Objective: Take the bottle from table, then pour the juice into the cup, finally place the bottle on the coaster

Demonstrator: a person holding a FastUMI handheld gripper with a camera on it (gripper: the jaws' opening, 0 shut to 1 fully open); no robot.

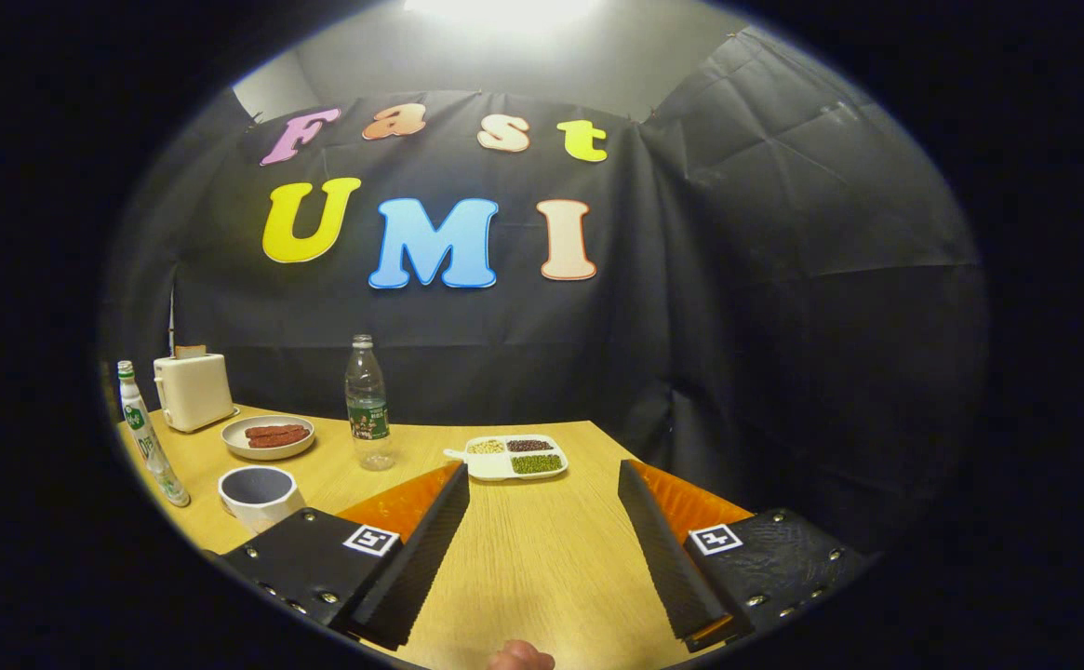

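Observation:
A clear bottle [368,402] with a green label stands upright on the wooden table [542,558], beyond my left finger. Further left, at the table's edge, stands a second bottle [146,435] with a white and green label. A white cup [258,493] with a dark inside sits just left of my left finger, between the two bottles and nearer to me. My gripper [543,479] is open above the table with nothing between its fingers, well short of both bottles.
A white toaster [193,391] stands at the back left, with a plate of sausages [268,435] in front of it. A divided white tray [512,457] of beans lies just ahead of the fingers. A fingertip [521,656] shows at the near edge.

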